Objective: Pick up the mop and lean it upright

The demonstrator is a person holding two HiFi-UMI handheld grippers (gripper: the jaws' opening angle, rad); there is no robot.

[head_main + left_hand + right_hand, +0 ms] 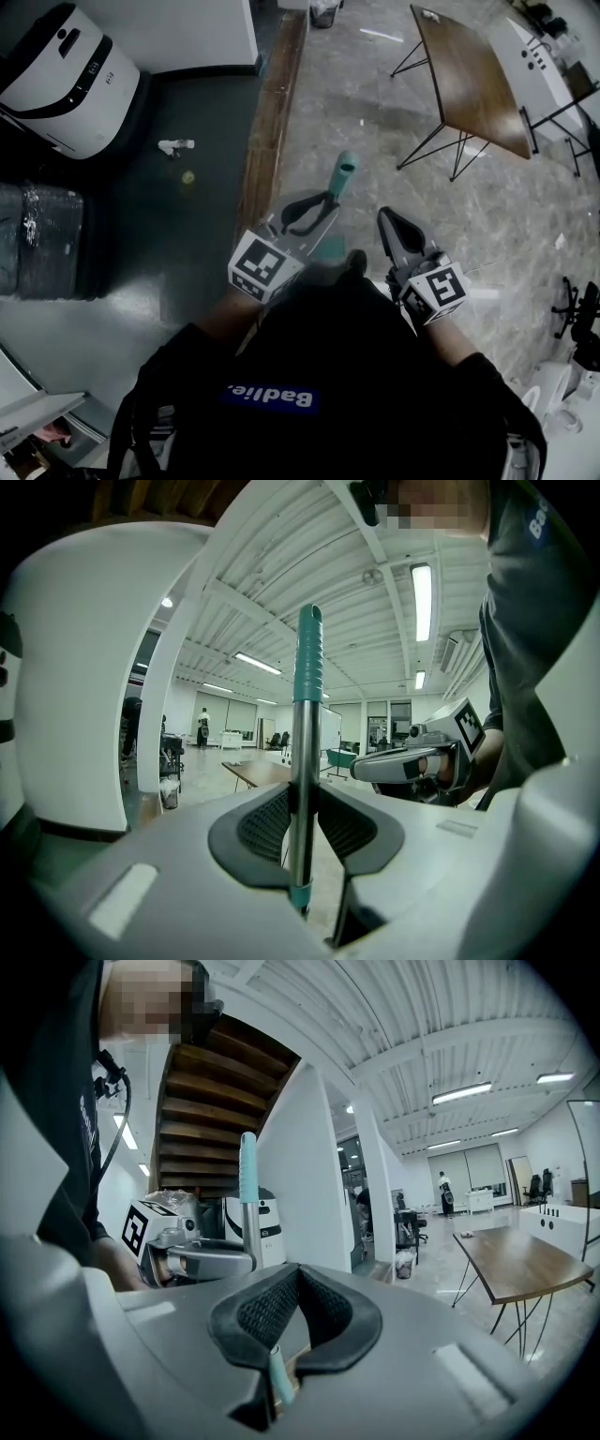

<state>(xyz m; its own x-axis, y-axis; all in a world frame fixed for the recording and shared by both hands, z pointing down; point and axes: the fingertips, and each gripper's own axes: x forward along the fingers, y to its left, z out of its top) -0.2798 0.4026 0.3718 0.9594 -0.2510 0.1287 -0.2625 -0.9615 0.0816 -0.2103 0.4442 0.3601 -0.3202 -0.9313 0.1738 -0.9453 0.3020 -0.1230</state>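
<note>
Free room, as I read it: pale floor (375, 122) lies open ahead and to my right, as far as the brown table (469, 80) on black legs.

Obstacles:
- The upright mop handle (342, 175) stands directly in front.
- A white machine (66, 80) and a wrapped bundle (42, 239) crowd the dark floor (187, 225) on the left.
- An office chair (574, 309) sits at the right.
- A staircase underside (211, 1110) hangs overhead.

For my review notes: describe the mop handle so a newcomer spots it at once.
In the head view, a long wooden strip divides dark floor from pale floor. At its near end the left tool clamps the mop handle, upright: a thin metal pole with a teal grip, bright against the grey tool.
</note>
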